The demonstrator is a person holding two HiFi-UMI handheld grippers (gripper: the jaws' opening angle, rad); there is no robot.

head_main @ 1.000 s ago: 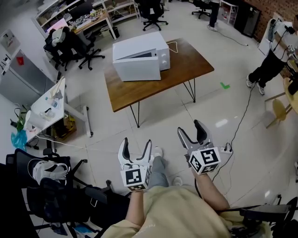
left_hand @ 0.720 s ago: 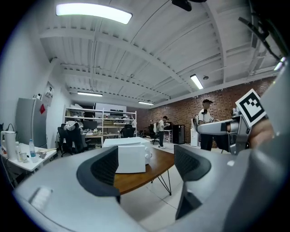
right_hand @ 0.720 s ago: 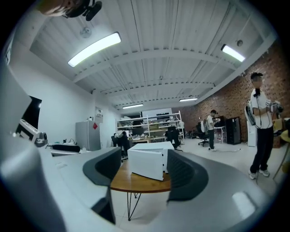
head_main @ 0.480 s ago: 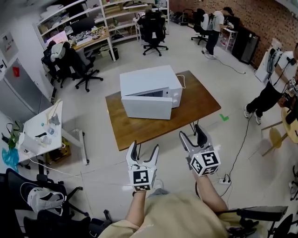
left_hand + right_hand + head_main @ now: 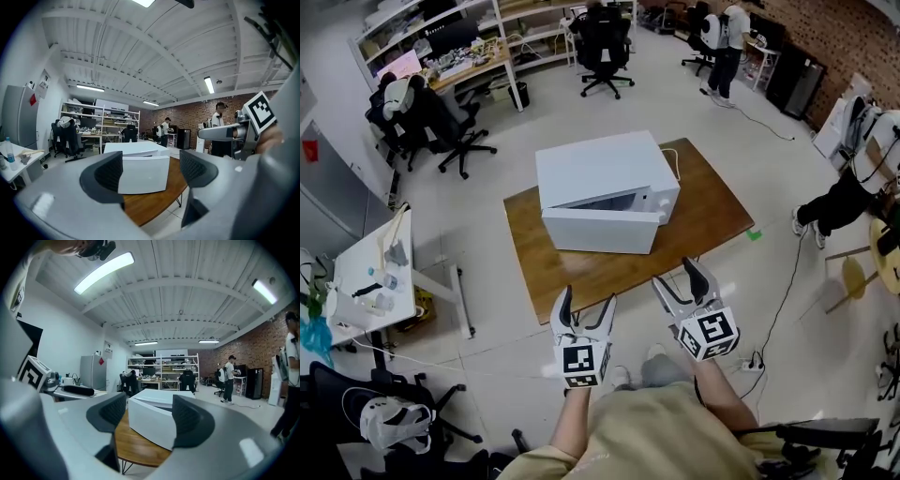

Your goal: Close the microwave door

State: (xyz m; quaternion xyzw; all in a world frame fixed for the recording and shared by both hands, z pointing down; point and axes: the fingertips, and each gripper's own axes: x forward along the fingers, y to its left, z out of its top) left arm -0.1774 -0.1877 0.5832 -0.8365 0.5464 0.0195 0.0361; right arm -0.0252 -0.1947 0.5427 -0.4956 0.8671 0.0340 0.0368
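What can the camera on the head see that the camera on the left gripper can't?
Only the head view shows the person's yellow shirt and the green mark on the floor. Only the left gripper view shows the ceiling with its strip light. Both show the white microwave, its door ajar, on the wooden table, and the left gripper, open and holding nothing.

In the head view the inside of the microwave (image 5: 600, 169) shows only as a dark slit above its door (image 5: 600, 230). Nothing within can be made out, and its controls are too small to tell. 1 pad (image 5: 108, 172) hides the microwave's left end in the left gripper view. A person (image 5: 844, 199) at the head view's right edge is cut off.
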